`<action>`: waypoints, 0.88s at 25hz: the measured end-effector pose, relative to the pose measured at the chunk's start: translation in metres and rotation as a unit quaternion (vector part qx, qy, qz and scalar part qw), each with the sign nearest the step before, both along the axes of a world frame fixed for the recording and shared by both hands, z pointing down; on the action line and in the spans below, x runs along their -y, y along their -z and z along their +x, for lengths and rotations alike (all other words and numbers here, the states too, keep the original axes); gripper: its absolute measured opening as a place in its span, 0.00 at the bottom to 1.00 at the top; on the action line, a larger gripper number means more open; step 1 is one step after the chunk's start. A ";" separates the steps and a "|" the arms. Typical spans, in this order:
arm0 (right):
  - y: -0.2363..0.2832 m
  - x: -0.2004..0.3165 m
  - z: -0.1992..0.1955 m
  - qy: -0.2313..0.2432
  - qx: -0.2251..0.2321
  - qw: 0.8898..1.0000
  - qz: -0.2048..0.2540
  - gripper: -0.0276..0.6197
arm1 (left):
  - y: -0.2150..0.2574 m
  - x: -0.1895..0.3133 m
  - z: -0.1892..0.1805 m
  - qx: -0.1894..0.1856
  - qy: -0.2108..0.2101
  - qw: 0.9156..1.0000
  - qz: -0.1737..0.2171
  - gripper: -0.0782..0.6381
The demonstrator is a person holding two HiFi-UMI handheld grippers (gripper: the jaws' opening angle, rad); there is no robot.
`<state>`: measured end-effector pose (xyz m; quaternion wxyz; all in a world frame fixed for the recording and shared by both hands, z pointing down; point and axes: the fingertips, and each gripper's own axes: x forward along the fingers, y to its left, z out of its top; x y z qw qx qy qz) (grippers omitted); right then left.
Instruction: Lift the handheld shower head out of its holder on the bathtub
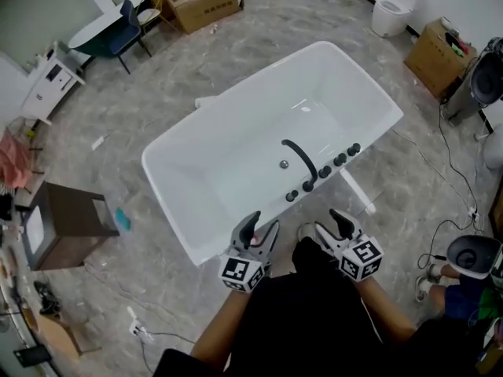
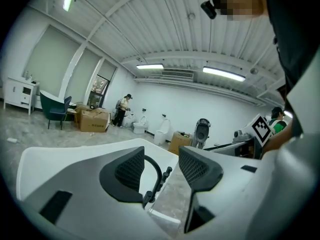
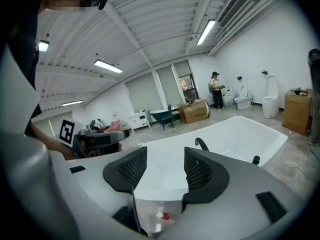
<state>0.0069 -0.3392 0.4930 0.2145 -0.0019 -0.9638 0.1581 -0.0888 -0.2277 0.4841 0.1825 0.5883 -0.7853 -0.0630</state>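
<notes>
A white freestanding bathtub [image 1: 181, 210] fills the middle of the head view. On its near rim stand a curved black spout [image 1: 299, 160] and a row of black fittings [image 1: 324, 173]; I cannot tell which one is the handheld shower head. My left gripper [image 1: 261, 228] and right gripper [image 1: 332, 225] hover close to my body, short of the rim, both open and empty. In the left gripper view the spout [image 2: 156, 170] shows between the open left gripper [image 2: 162, 166] jaws. The right gripper [image 3: 165, 169] is open too, with the spout [image 3: 201, 143] beyond it.
Cardboard boxes [image 1: 200, 0] and a blue chair [image 1: 118, 34] stand beyond the tub, toilets [image 1: 391, 10] at the back right. A brown cabinet [image 1: 67, 225] is at the left. Cables [image 1: 452, 171] and a white bar [image 1: 357, 192] lie on the floor to the right.
</notes>
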 end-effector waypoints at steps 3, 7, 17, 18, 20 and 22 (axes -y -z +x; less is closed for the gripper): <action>-0.002 0.016 -0.017 0.030 0.002 1.000 -0.005 0.36 | 0.002 0.020 -0.008 0.000 0.017 1.000 -0.007 0.38; -0.009 0.034 -0.032 0.053 0.004 0.998 -0.016 0.35 | 0.002 0.040 -0.015 0.004 0.031 0.999 -0.018 0.38; -0.031 0.060 -0.054 0.131 -0.008 0.991 -0.028 0.35 | -0.007 0.068 -0.028 0.001 0.084 0.996 -0.042 0.38; -0.035 0.060 -0.057 0.141 -0.010 0.990 -0.026 0.35 | -0.009 0.068 -0.029 -0.001 0.092 0.995 -0.044 0.38; -0.046 0.061 -0.061 0.162 -0.020 0.986 -0.022 0.35 | -0.014 0.068 -0.030 -0.006 0.107 0.993 -0.049 0.38; -0.058 0.060 -0.063 0.180 -0.033 0.983 -0.019 0.35 | -0.017 0.067 -0.030 -0.011 0.121 0.991 -0.053 0.38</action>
